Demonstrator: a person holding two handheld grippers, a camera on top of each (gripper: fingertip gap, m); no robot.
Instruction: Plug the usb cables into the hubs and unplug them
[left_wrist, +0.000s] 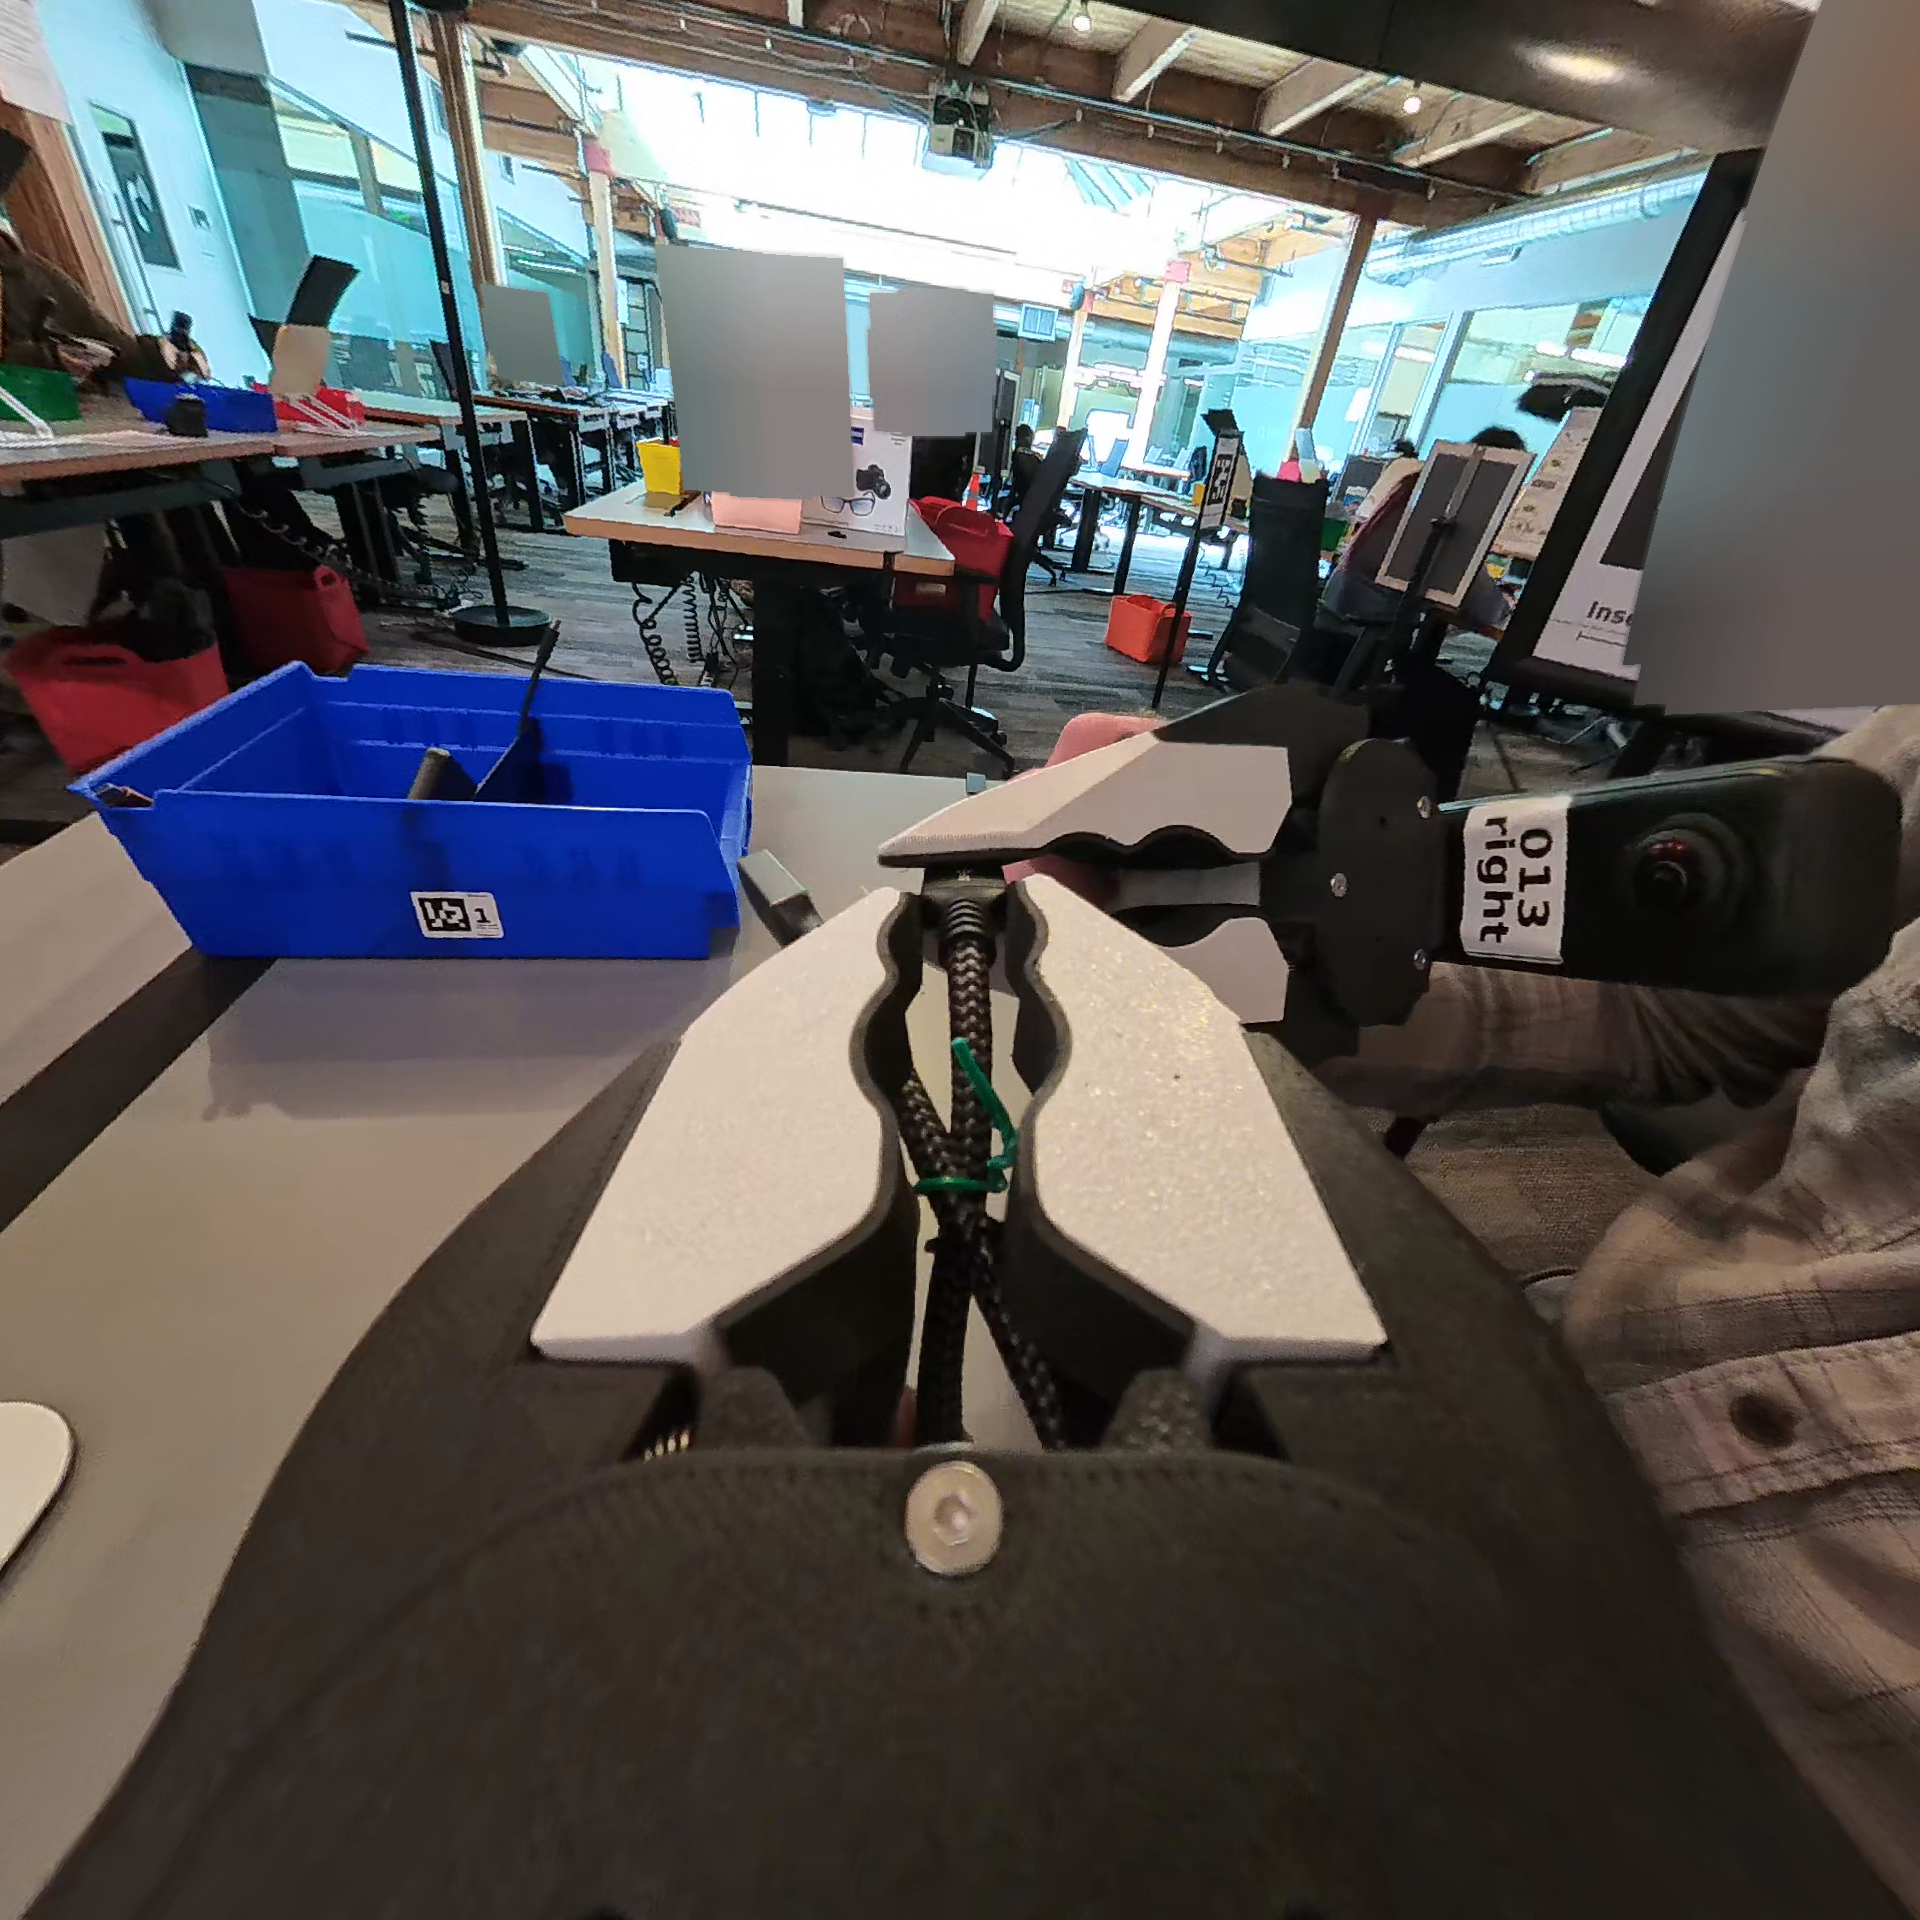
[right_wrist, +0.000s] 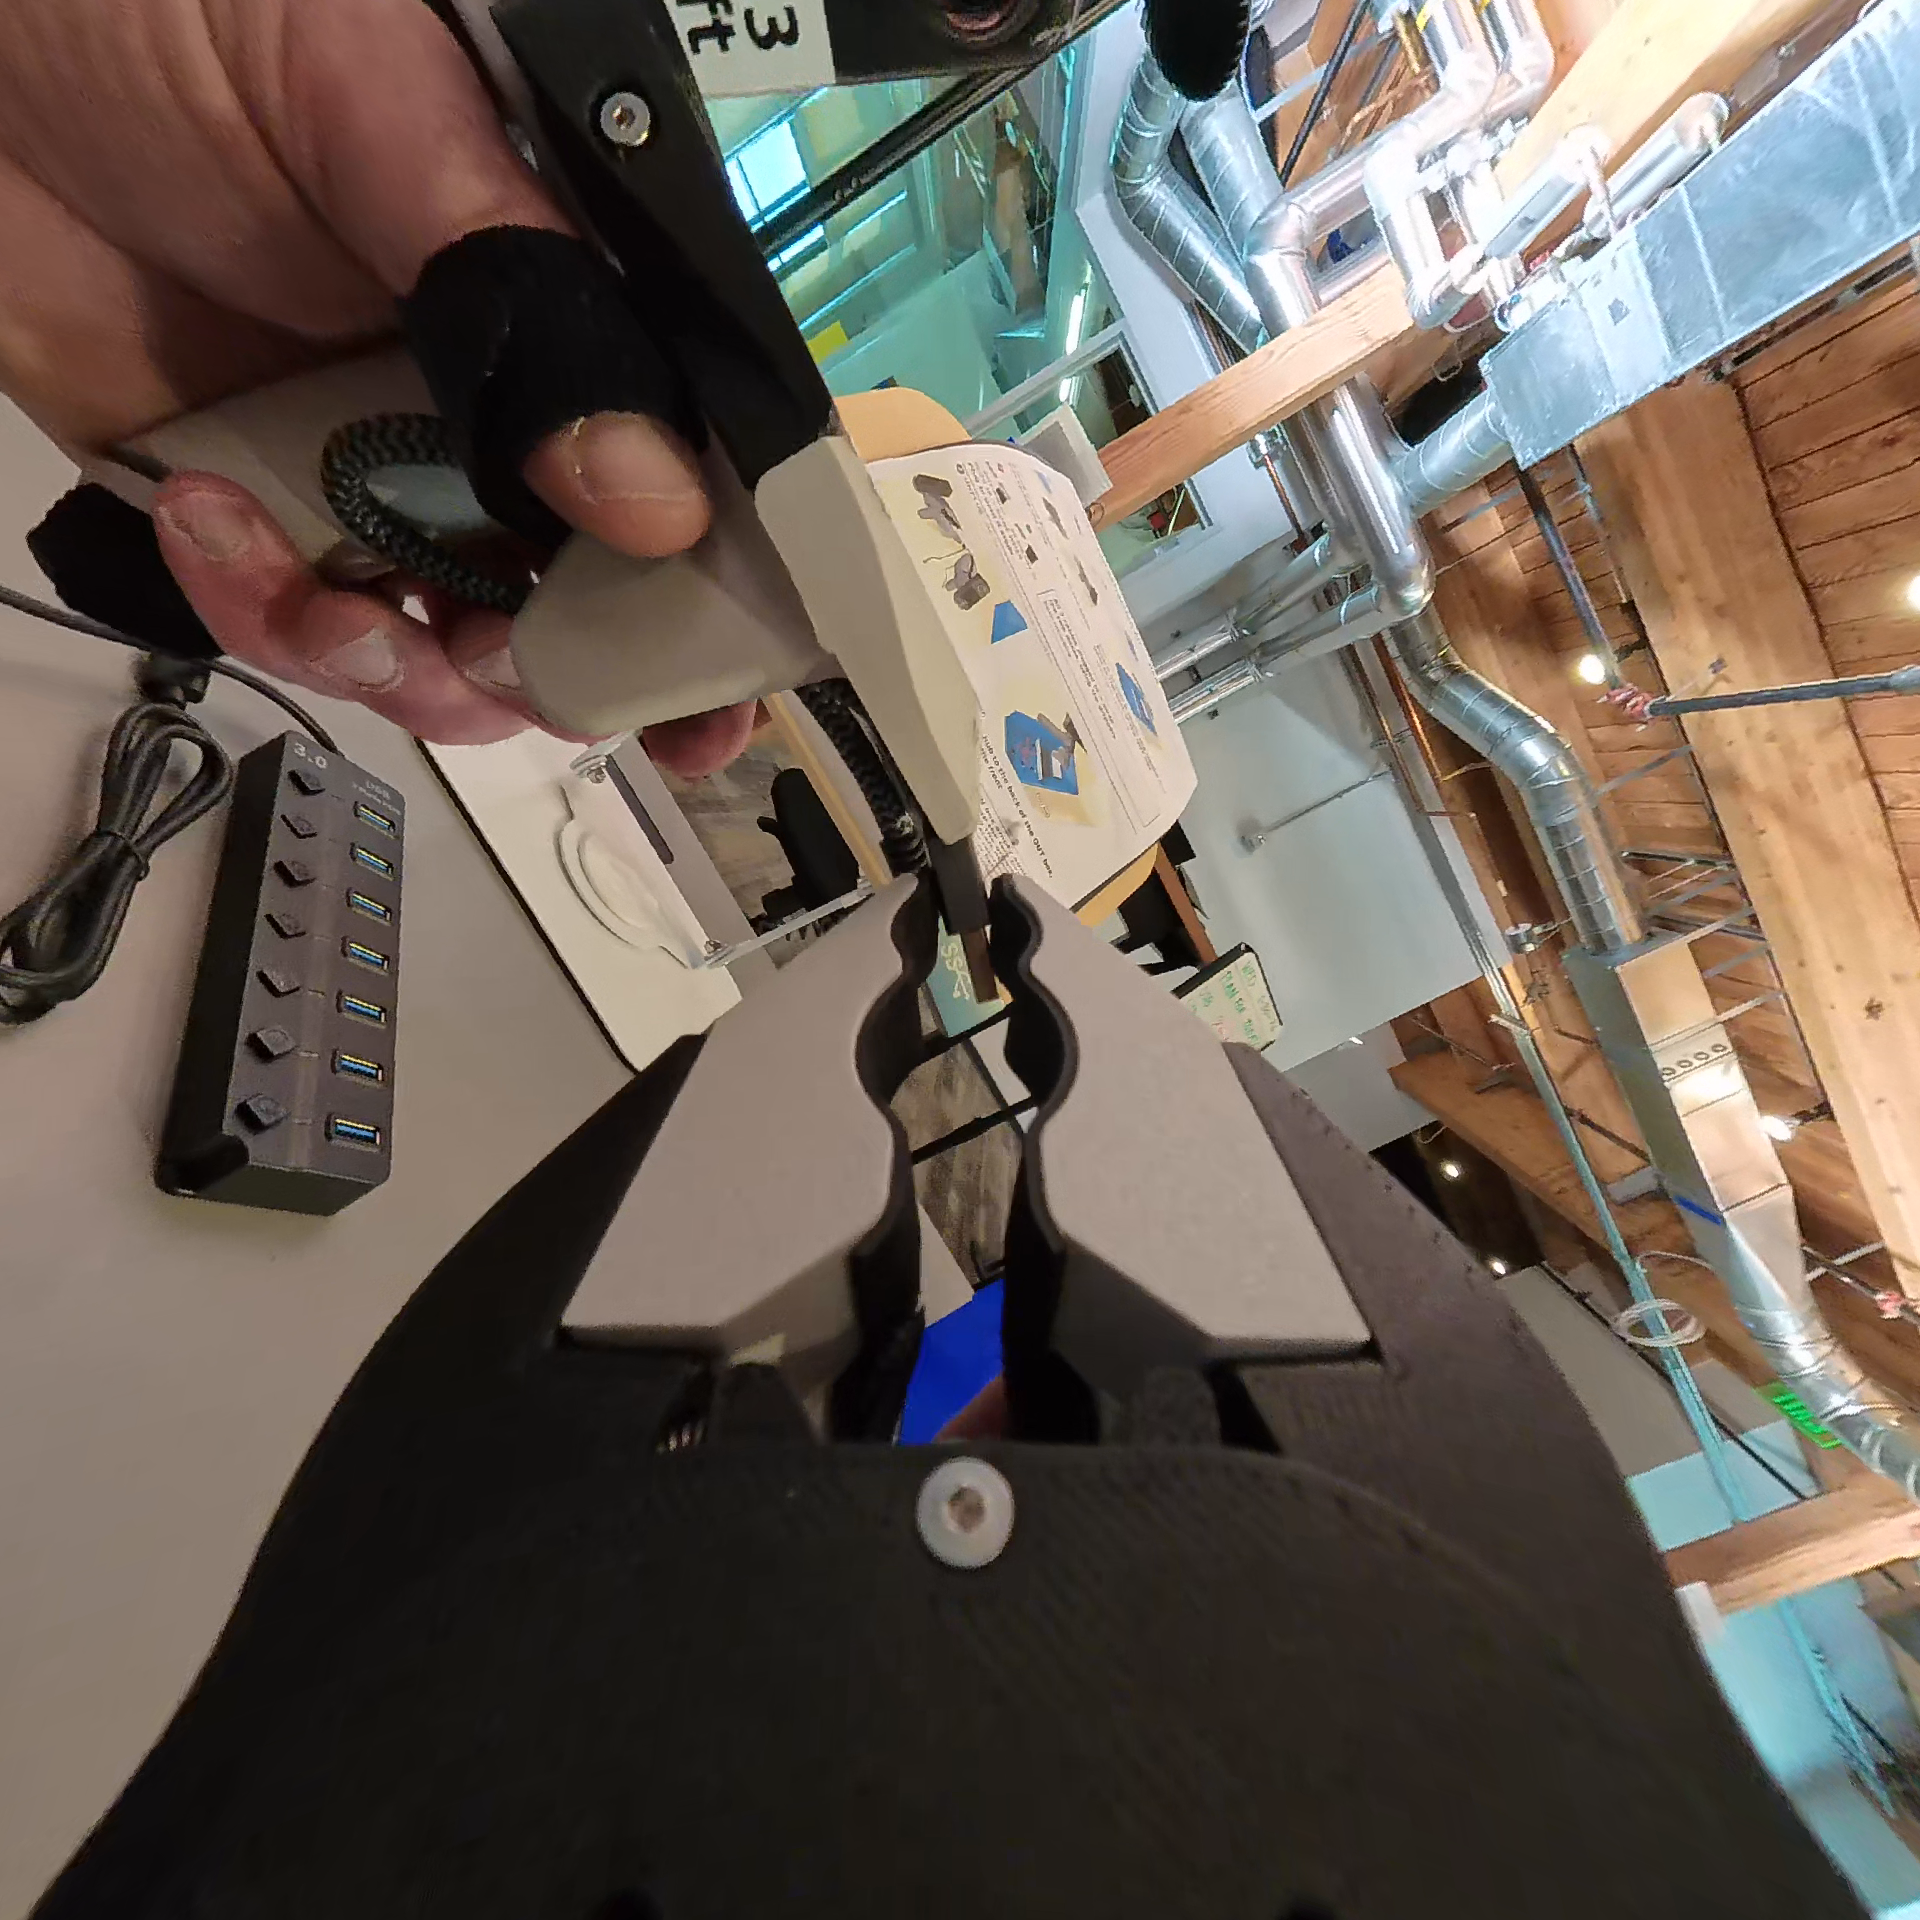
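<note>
Clamping the braided USB cable (left_wrist: 966, 997) at twelve o'clock, the left gripper (left_wrist: 964, 902) is meeting the right gripper (right_wrist: 956, 935), itself closing on the plug (right_wrist: 964, 904).

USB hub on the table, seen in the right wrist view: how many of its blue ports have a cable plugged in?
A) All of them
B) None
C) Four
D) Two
B: every blue port on the black USB hub shows open, while the braided cable's plug is held up between the tongs, away from the hub.

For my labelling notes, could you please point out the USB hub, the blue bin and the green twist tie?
USB hub (right_wrist: 301, 982): right wrist view, top face.
Blue bin (left_wrist: 436, 873): left wrist view, front wall.
Green twist tie (left_wrist: 982, 1117): left wrist view, its middle.
</note>
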